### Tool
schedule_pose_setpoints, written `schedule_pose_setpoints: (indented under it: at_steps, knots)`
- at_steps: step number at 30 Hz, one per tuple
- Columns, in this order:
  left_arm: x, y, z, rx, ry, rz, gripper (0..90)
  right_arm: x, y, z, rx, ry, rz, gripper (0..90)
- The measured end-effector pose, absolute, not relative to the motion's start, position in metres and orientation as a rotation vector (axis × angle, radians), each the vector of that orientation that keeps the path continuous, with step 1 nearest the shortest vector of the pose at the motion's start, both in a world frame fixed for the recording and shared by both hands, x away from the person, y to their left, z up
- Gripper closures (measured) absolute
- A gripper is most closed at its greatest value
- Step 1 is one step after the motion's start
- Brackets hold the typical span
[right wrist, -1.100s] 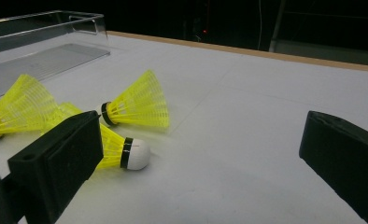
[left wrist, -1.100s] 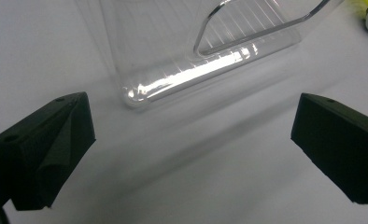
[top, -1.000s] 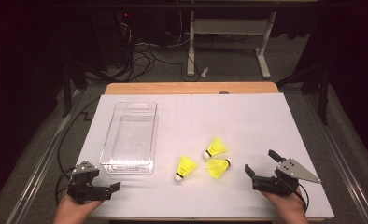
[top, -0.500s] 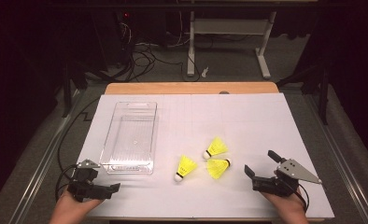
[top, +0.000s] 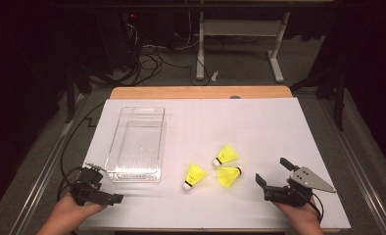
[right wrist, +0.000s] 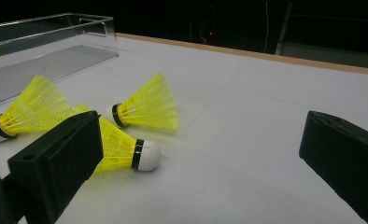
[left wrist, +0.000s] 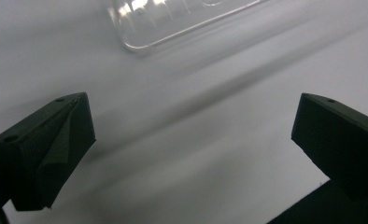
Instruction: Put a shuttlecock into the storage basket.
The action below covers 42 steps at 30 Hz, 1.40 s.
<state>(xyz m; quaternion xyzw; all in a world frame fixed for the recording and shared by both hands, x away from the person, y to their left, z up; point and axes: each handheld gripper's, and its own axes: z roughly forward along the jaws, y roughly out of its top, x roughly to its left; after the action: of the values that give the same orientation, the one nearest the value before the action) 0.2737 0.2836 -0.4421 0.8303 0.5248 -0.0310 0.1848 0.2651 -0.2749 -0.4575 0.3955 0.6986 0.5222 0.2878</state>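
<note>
Left gripper point(top: 113, 198): low at near left edge, jaws wide, holding nothing, just near of clear bin point(top: 136, 147).
Right gripper point(top: 272, 172): near right, jaws wide, empty, aimed left toward shuttlecocks.
Yellow shuttlecocks point(top: 229, 176): three, lying mid-table, right of bin.
Writing: none readable.

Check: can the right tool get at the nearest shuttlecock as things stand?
Probably yes. The right tool is open, and bare table lies between it and the nearest shuttlecock, which lies on its side with its cork end toward the tool. The other two lie beyond.
</note>
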Motion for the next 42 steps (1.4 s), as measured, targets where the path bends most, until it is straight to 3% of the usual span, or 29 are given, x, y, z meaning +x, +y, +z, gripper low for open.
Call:
schedule_pose_setpoints:
  at_steps: [27, 42]
  knots:
    - [0.275, 0.249, -0.423, 2.620, 1.387, -0.259, 0.6, 0.263, -0.276, -0.456, 1.054, 1.852, 1.398, 0.5]
    - [0.274, 0.228, -0.425, 2.656, 1.316, -0.312, 0.6, 0.264, -0.275, -0.457, 1.051, 1.857, 1.388, 0.5]
